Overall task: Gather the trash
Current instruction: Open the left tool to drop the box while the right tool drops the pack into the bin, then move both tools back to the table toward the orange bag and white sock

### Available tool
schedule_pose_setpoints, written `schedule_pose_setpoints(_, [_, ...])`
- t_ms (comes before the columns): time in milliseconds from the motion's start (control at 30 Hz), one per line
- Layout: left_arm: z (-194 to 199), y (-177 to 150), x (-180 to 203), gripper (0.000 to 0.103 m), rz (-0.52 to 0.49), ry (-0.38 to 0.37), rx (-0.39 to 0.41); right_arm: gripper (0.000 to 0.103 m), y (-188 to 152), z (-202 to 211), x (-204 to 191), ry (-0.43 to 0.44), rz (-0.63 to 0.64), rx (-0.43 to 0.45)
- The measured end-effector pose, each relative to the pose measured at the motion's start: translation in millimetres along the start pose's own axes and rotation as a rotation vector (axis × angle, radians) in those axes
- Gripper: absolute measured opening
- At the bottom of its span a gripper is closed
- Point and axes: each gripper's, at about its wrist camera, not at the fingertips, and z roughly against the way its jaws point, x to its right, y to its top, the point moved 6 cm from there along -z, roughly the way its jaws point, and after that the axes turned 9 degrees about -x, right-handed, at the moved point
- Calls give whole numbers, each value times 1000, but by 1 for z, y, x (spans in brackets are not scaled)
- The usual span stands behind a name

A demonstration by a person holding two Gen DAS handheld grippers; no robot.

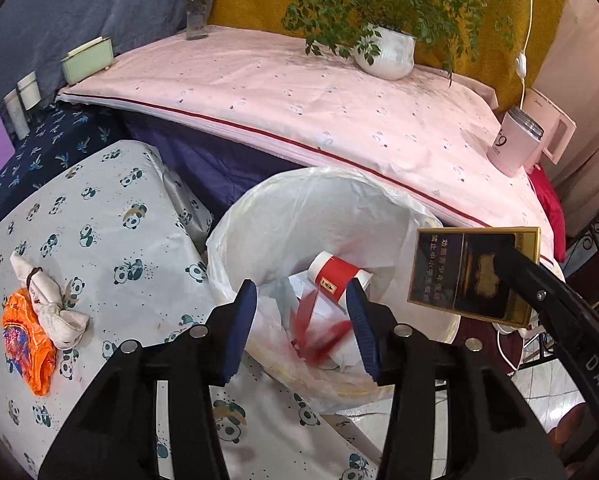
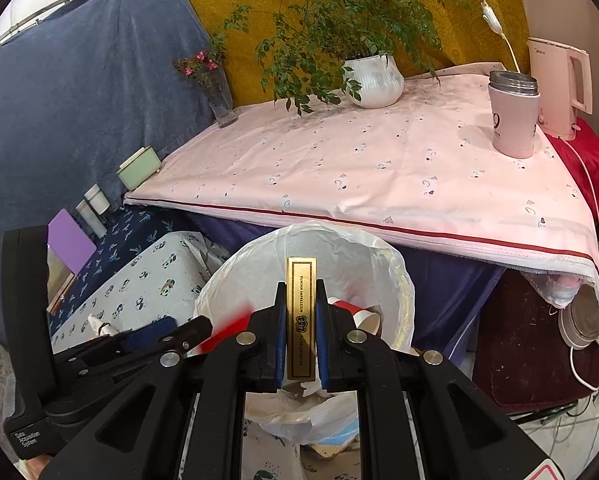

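A bin lined with a white bag stands between a panda-print surface and a pink-clothed table. Inside lie a red-and-white paper cup and crumpled paper. My left gripper hangs open above the bin. A blurred red scrap is in the air just below its jaws. My right gripper is shut on a gold-and-black cigarette pack, held upright over the bin's right rim.
An orange wrapper and a white crumpled cloth lie on the panda-print surface. The pink table carries a potted plant, a vase, a pink mug and a kettle.
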Motion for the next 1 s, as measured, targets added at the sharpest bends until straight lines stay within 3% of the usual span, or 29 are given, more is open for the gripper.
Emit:
schedule_pose_setpoints(300, [5, -4, -24, 44, 41, 17, 3, 12, -1, -13, -11, 9, 16, -19])
schedule_pose_setpoints(500, [15, -8, -43, 53, 80, 33, 22, 13, 1, -20, -29, 15, 44, -28])
schedule_pose_setpoints(600, [19, -10, -55, 54, 99, 46, 30, 15, 3, -24, -37, 18, 54, -29])
schedule_pose_setpoints(700, [22, -12, -66, 57, 122, 50, 32, 37, 5, -23, -46, 16, 55, -12])
schedule_pose_setpoints(900, [33, -18, -90, 58, 164, 66, 43, 39, 2, -15, -71, 41, 92, -4])
schedule_pose_setpoints(1000, [41, -23, -105, 67, 193, 82, 55, 39, 0, -13, -85, 53, 113, -8])
